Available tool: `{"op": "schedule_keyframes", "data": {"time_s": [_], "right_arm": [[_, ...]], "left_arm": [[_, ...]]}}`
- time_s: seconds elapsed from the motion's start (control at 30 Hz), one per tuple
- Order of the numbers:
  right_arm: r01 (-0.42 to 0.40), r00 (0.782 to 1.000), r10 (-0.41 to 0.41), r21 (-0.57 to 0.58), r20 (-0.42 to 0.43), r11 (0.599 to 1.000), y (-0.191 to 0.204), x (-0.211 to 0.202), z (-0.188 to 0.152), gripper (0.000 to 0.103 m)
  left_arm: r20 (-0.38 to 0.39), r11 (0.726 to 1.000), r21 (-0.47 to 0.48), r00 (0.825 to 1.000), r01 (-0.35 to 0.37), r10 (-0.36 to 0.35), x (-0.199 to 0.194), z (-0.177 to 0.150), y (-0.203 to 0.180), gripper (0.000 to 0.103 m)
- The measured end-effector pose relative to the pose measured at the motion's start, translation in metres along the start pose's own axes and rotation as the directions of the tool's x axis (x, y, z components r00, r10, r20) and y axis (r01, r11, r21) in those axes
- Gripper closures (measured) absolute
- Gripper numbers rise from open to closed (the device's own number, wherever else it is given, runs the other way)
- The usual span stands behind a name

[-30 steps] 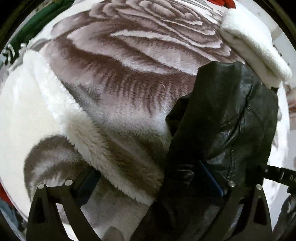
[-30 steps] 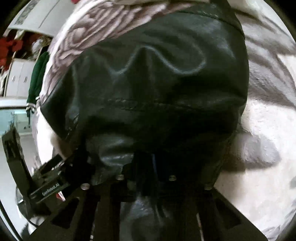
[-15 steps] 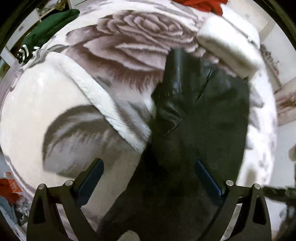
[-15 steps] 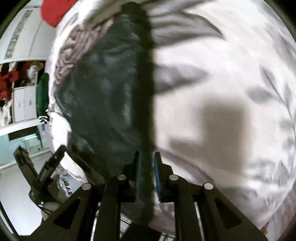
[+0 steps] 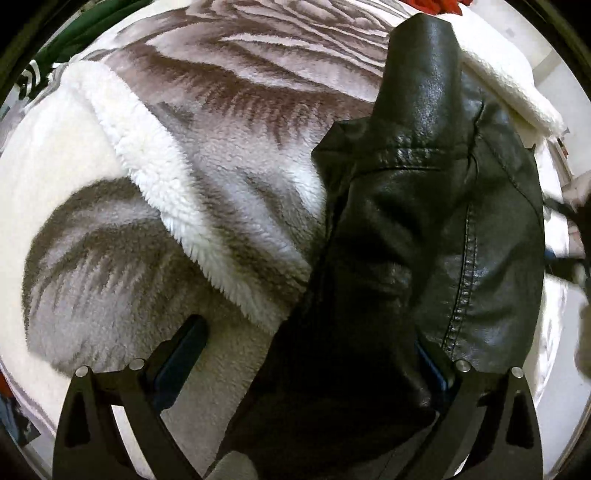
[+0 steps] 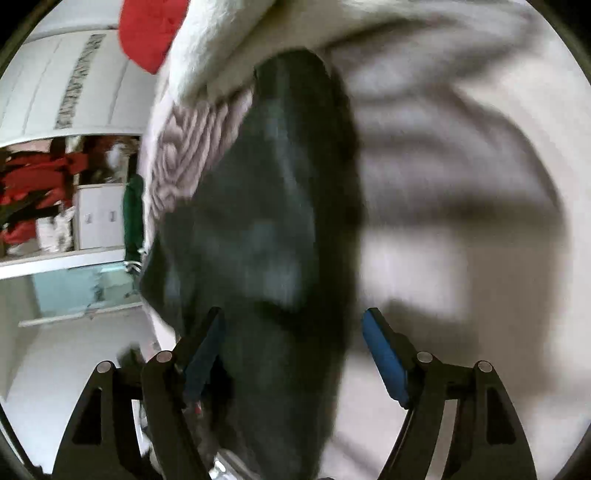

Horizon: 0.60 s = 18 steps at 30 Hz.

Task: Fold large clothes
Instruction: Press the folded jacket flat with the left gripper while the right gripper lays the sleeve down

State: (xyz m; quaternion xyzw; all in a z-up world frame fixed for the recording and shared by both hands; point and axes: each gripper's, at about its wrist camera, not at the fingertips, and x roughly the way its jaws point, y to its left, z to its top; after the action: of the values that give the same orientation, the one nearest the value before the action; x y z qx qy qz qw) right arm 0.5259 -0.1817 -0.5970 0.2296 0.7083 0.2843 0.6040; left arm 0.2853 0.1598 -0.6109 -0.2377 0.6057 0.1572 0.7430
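Note:
A black leather jacket (image 5: pixel 424 229) lies on a plush rose-patterned blanket (image 5: pixel 236 110). In the left wrist view it fills the right half and runs down between my fingers. My left gripper (image 5: pixel 310 347) is open wide, and the jacket lies across its right side. In the right wrist view the jacket (image 6: pixel 266 236) is blurred and lies as a long dark strip between my fingers. My right gripper (image 6: pixel 295 332) is open, with its blue pads (image 6: pixel 384 354) apart on either side of the jacket.
A white fleecy fold of blanket (image 5: pixel 155 173) crosses the left side. A white cushion or folded blanket (image 5: pixel 517 92) lies at the far right. Red fabric (image 6: pixel 147 29), a green garment (image 6: pixel 133 214) and white cabinets (image 6: pixel 96 221) stand beyond the bed edge.
My right gripper was shut on the jacket's edge and has opened, letting it go. The jacket has shifted in both views. My left gripper stayed open.

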Motion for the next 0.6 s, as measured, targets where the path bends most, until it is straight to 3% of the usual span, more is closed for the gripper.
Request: {"op": "schedule_keyframes", "data": {"time_s": [0.07,0.17,0.2,0.23,0.33,0.47,0.5,0.6], "right_arm": [[-0.067,0.998,0.067,-0.027,-0.018,0.997,-0.007,0.018,0.037,0.025],[-0.164,0.985,0.158,-0.071,-0.074,0.984,0.003,0.044,0.058,0.025],[-0.166,0.984,0.156,-0.113,-0.085,0.980,0.011,0.054,0.060,0.031],[-0.163,0.984,0.151,-0.139,-0.094,0.977,0.017,0.060,0.058,0.057],[-0.176,0.984,0.172,-0.091,-0.051,0.980,0.013,0.052,0.052,0.080],[-0.184,0.977,0.178,0.043,0.116,0.982,-0.016,-0.013,0.004,0.085],[-0.163,0.972,0.142,0.100,0.188,0.982,-0.030,-0.041,-0.025,0.086],[-0.129,0.956,0.058,0.234,0.288,0.964,-0.065,-0.099,-0.103,0.086]], "left_arm": [[0.009,1.000,-0.007,1.000,-0.001,0.001,-0.001,-0.005,0.002,0.000],[0.014,1.000,-0.007,1.000,0.000,0.000,-0.003,-0.010,0.005,0.000],[0.014,1.000,-0.001,1.000,-0.002,0.002,-0.005,-0.010,0.005,0.000],[0.010,1.000,0.005,1.000,-0.003,0.003,-0.010,-0.012,0.007,0.000],[0.006,1.000,0.013,1.000,-0.002,0.002,-0.026,-0.012,0.002,0.000],[0.024,1.000,0.000,0.999,0.030,-0.030,-0.062,-0.023,-0.021,0.000],[0.027,1.000,0.009,0.999,0.027,-0.027,-0.070,-0.031,-0.029,0.000],[0.043,0.998,0.058,0.999,-0.026,0.024,-0.094,-0.058,-0.053,0.000]]}}
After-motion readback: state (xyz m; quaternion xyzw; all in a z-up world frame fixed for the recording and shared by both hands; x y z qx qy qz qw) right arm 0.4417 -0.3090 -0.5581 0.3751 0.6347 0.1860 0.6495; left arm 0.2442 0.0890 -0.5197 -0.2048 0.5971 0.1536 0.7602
